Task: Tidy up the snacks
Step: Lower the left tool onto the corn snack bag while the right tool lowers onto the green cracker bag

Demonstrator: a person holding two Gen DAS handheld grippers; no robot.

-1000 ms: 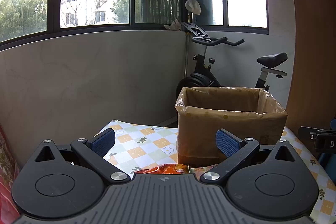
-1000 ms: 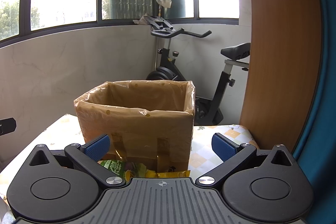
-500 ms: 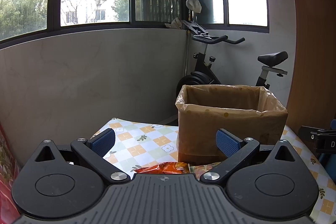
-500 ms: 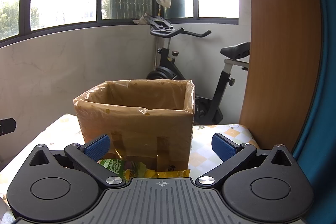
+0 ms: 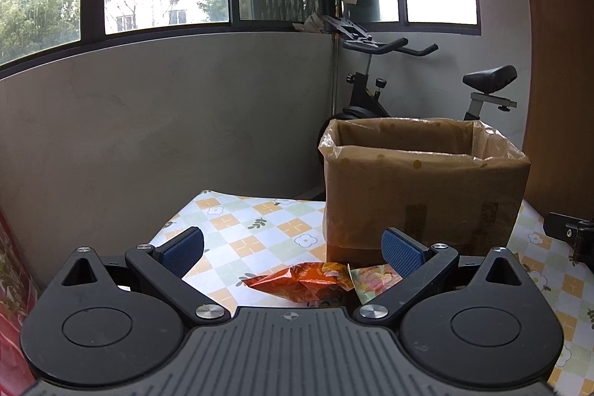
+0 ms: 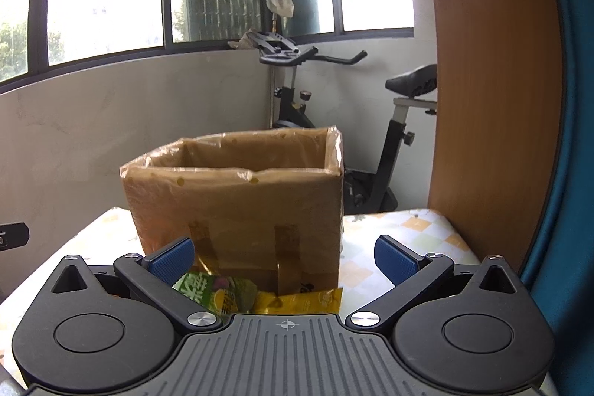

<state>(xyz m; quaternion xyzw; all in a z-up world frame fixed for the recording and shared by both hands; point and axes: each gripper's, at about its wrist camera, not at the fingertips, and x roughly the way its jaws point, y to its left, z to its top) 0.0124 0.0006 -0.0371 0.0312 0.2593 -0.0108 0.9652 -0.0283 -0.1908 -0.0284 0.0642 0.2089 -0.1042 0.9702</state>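
Both views tipped lower since earlier frame; more packets visible. Left gripper [image 5: 293,245]: fingers spread, empty, above orange snack packet [image 5: 300,281] near table front edge. Right gripper [image 6: 284,253]: spread, over green packet [image 6: 219,294]. Lined box [image 5: 423,184] mid-table, awaiting snacks. Pickup judged imminent.

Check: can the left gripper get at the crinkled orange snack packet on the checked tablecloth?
Probably yes: the left gripper is open, the crinkled orange snack packet lies just ahead of and below its fingers, and nothing sits between.
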